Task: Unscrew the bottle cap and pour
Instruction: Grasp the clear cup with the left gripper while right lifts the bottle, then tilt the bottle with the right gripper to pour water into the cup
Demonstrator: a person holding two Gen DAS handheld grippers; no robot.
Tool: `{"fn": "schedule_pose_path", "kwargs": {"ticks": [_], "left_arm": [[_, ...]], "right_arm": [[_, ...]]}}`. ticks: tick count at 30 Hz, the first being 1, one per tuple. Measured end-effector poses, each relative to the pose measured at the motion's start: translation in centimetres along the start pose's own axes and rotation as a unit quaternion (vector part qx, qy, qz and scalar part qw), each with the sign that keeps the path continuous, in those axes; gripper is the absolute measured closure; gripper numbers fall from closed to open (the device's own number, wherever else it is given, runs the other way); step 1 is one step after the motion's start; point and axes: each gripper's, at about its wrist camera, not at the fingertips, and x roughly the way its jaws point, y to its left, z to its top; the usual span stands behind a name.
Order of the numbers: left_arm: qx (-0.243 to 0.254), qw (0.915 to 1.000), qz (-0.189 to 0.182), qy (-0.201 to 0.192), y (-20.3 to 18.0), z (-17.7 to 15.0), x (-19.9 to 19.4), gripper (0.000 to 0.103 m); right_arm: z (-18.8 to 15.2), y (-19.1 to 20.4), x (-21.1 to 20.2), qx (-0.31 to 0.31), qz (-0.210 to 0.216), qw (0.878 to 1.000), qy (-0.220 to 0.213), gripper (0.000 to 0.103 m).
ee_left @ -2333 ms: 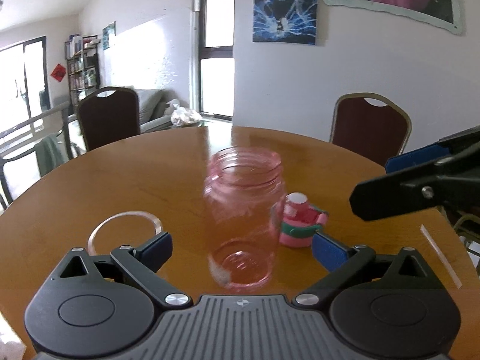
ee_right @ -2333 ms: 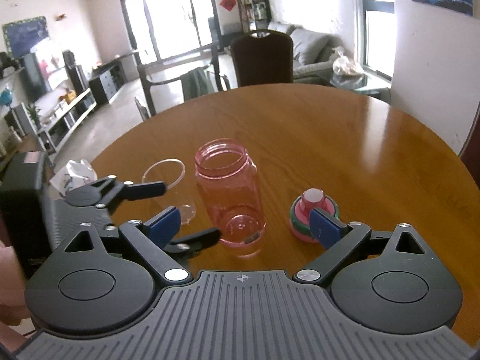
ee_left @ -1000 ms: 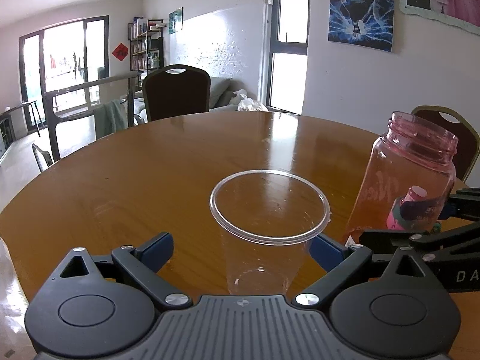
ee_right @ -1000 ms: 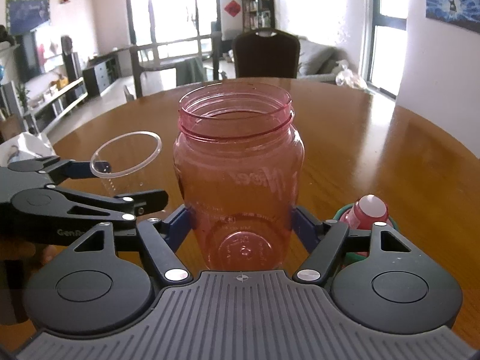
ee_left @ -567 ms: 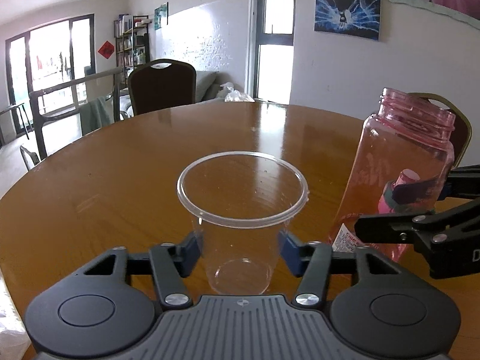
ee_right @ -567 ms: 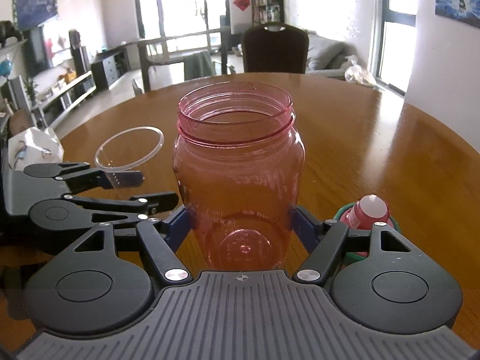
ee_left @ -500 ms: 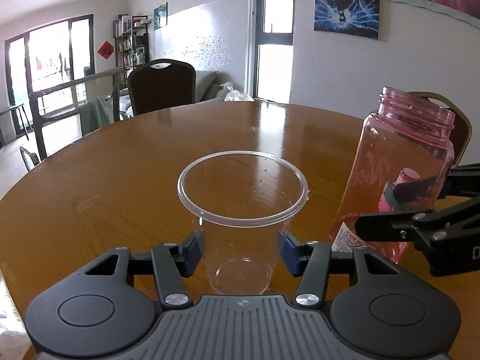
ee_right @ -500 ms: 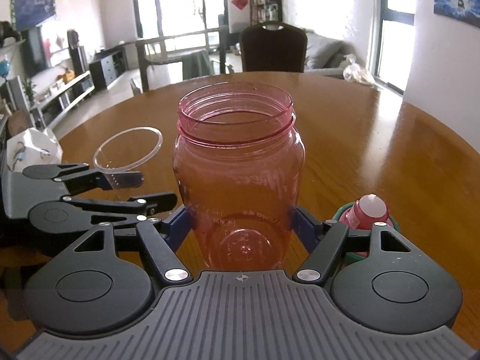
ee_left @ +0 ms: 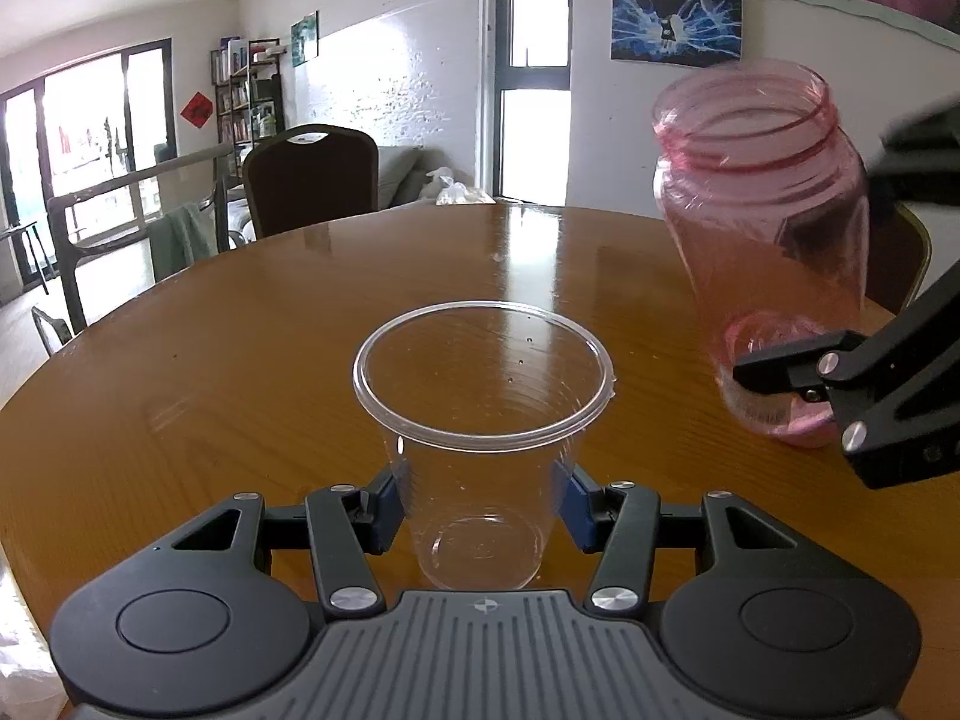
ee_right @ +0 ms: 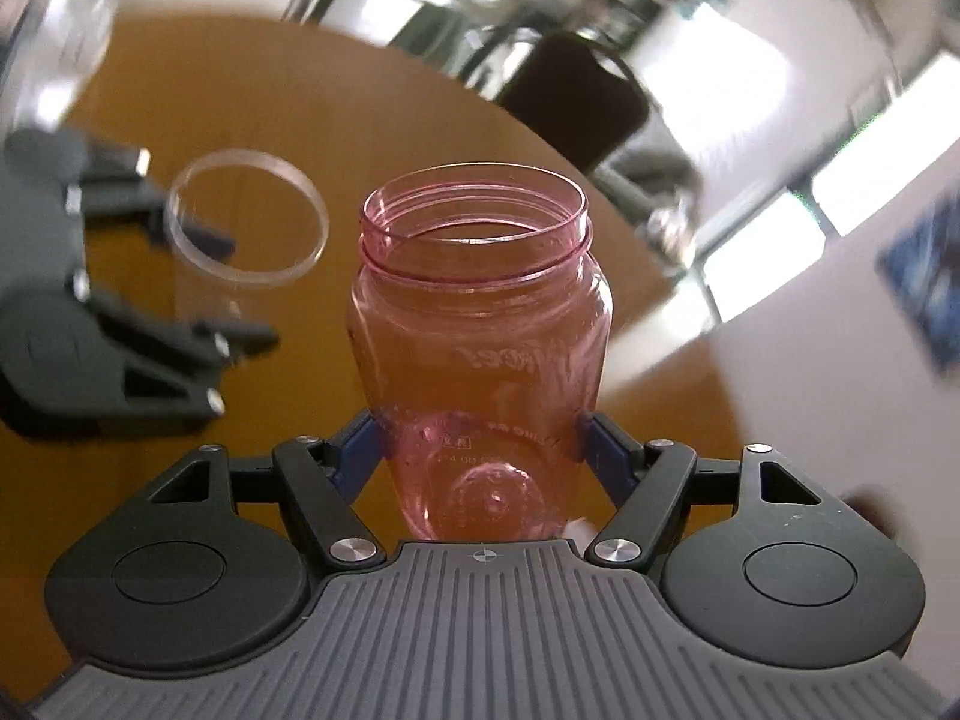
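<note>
Pink plastic bottle (ee_right: 480,348), uncapped, clamped low in the right gripper (ee_right: 480,450), lifted and tilted beside the clear cup (ee_left: 483,420). Left gripper (ee_left: 483,501) clenched on the cup, standing on wooden table (ee_left: 240,372). Cap removal done; pouring remains, cup empty.

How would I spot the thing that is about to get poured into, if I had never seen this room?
Find the round wooden table; near its close edge the left gripper is shut on a clear plastic cup that stands upright and looks empty. Unlike the pink bottle held up off the table beside it, the cup is colourless, wide-rimmed and tapers toward its base.
</note>
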Motion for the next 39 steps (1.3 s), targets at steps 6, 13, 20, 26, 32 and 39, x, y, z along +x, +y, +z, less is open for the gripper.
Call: {"fn": "schedule_pose_path", "kwargs": {"ticks": [6, 13, 20, 26, 32, 39], "left_arm": [[0.01, 0.9999, -0.002, -0.006, -0.5, -0.2, -0.1, 0.052], [0.011, 0.9999, -0.006, -0.008, -0.6, -0.2, 0.0, 0.052], [0.014, 0.9998, -0.014, -0.009, -1.0, -0.3, 0.0, 0.052], [0.014, 0.9997, -0.016, -0.009, -1.0, -0.2, 0.1, 0.052], [0.017, 0.9997, -0.016, -0.009, -1.1, -0.2, 0.0, 0.052], [0.019, 0.9996, -0.017, -0.009, -1.2, -0.2, -0.1, 0.052]], "right_arm": [[1.5, 2.1, 0.7, -0.123, -0.039, 0.992, 0.017, 0.03], [2.5, 4.4, 1.4, -0.245, -0.092, 0.965, 0.016, 0.03], [3.2, 5.3, 2.1, -0.303, -0.125, 0.945, 0.024, 0.03], [3.1, 6.5, 2.7, -0.35, -0.147, 0.925, 0.028, 0.03], [3.0, 7.1, 3.3, -0.391, -0.177, 0.903, 0.026, 0.03], [2.9, 7.9, 3.8, -0.432, -0.197, 0.88, 0.026, 0.029]]}}
